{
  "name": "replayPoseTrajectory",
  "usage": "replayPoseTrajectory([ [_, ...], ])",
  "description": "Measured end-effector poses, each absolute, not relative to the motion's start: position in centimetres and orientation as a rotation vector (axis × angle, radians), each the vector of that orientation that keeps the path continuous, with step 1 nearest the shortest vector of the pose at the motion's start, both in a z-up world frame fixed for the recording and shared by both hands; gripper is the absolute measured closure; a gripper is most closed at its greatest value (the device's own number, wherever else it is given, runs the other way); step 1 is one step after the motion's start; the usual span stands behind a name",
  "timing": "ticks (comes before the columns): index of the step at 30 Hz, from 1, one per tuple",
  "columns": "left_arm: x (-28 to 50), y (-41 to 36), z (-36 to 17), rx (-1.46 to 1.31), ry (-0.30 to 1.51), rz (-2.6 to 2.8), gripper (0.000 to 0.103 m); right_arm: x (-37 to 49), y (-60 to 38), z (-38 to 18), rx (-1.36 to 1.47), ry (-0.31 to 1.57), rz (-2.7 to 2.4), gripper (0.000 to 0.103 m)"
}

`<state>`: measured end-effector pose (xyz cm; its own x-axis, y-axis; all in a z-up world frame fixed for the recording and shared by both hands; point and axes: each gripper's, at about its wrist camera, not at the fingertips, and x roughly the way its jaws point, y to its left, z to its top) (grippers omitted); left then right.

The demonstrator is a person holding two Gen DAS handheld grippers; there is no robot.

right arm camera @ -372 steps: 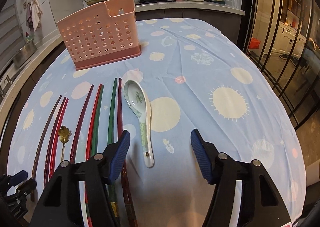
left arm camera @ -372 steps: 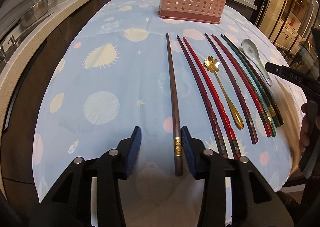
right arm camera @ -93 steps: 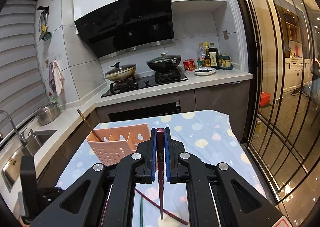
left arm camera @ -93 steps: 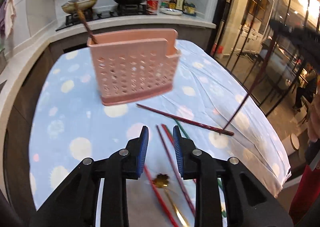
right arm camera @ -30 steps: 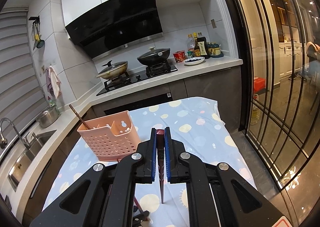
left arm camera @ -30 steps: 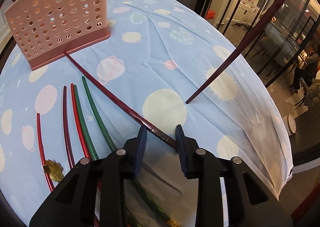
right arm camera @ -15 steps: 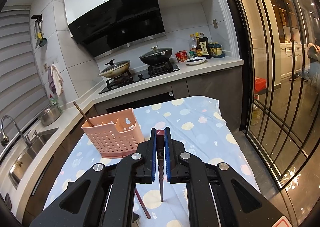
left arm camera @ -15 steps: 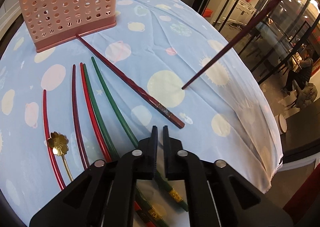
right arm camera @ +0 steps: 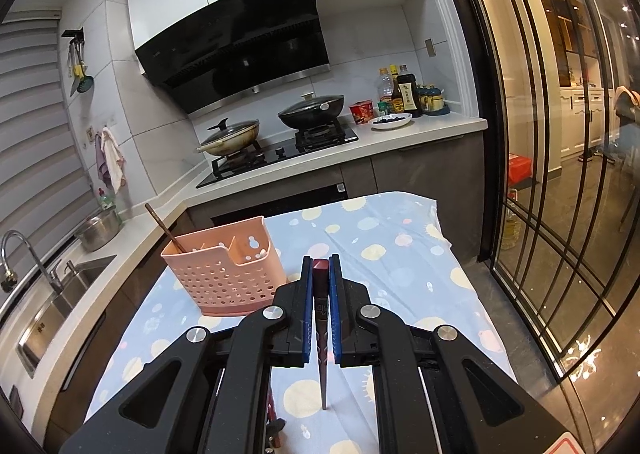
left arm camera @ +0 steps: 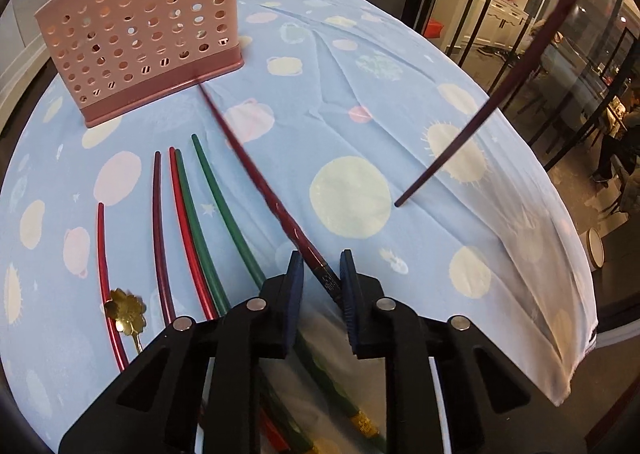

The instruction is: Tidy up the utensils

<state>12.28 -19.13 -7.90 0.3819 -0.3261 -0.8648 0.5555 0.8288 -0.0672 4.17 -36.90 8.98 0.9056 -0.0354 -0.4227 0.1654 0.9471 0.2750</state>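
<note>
Chopstick [left arm camera: 260, 174], dark red, lies with its thick end between the pads of the left gripper [left arm camera: 321, 274]; the jaws stand narrowly parted, the stick touches the right-hand pad only and is not clamped. Its thin end runs away across the table to the base of the pink utensil holder [left arm camera: 140, 46], and its middle is blurred

Right gripper [right arm camera: 321, 294]: clenched on the thick end of a second dark red chopstick [right arm camera: 323, 374], held nearly upright with its tip touching the blue spotted tablecloth [left arm camera: 400, 94] towards the table's right edge, well apart from the first stick

Beside the left gripper, towards the near left edge of the table, lie in a rough row, nearest first: two green chopsticks [left arm camera: 216, 206], a bright red chopstick [left arm camera: 184, 222] touching the left green one, a maroon chopstick [left arm camera: 158, 222], and another red chopstick [left arm camera: 102, 254] with the flower-shaped bowl of a gold spoon [left arm camera: 125, 312] just beside it

Holder stands upright near the far left corner of the table; a brown chopstick [right arm camera: 162, 228] leans in its left compartment
</note>
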Motion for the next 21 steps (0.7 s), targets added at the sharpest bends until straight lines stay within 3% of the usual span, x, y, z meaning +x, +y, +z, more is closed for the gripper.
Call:
replayPoseTrajectory([
  [4, 10.9, -17.9, -7.6, 0.243, 1.066, -0.623, 0.096, 3.8, -36.7, 9.1, 0.312, 0.426, -0.1, 0.096],
  [14, 8.9, -14.8, -3.8, 0.21, 1.001, -0.657, 0.096, 2.8, -36.0, 10.4, 0.301, 0.395, -0.095, 0.096],
  [21, 10.9, -13.0, 1.9, 0.14, 0.87, -0.66, 0.096, 3.1, -35.4, 12.0, 0.289, 0.355, -0.081, 0.096],
])
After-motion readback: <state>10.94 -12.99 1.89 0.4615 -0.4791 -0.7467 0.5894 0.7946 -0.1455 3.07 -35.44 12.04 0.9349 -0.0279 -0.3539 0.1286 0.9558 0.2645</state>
